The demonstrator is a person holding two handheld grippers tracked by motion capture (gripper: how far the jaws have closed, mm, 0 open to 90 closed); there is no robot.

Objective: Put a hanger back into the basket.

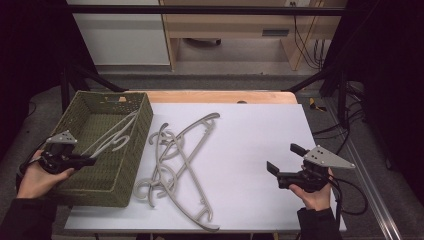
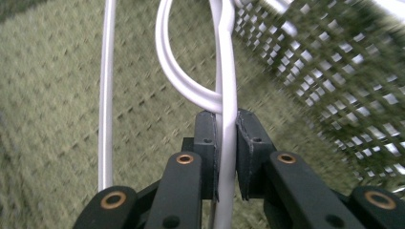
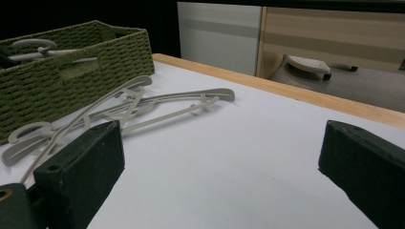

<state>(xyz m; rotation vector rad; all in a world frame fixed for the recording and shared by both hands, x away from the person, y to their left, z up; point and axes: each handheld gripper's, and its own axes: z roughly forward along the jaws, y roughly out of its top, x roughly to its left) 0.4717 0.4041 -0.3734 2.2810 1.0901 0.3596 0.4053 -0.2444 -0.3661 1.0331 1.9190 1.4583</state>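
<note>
Over the basket: left gripper [image 1: 75,161] holds one pale hanger [image 1: 112,134] inside the green woven basket [image 1: 142,131], low over the floor of it.
Step in hand: I judge it is the placing of a hanger into the basket; the hanger is already within the walls, so only the release is left.
Left fingers [image 2: 206,138]: clenched on the thin bar of the hanger [image 2: 229,95]; the bar passes straight up between the two pads, with a curved part of the same hanger crossing just above them.
Right gripper [image 1: 286,165]: hovers above the white bench [image 1: 250,150], well apart from the pile, and touches nothing.
Right fingers [image 3: 86,162]: spread wide, released, with only bare bench between them.
Other hangers [image 1: 182,160]: a tangled pile lies on the bench just beside the right wall of the basket; in the right gripper view they [image 3: 143,102] lie ahead and to the left.
Next move: probably the left fingers must let go and lift out without catching the hook; then one hanger must be separated from the tangle, which can drag its neighbours.
</note>
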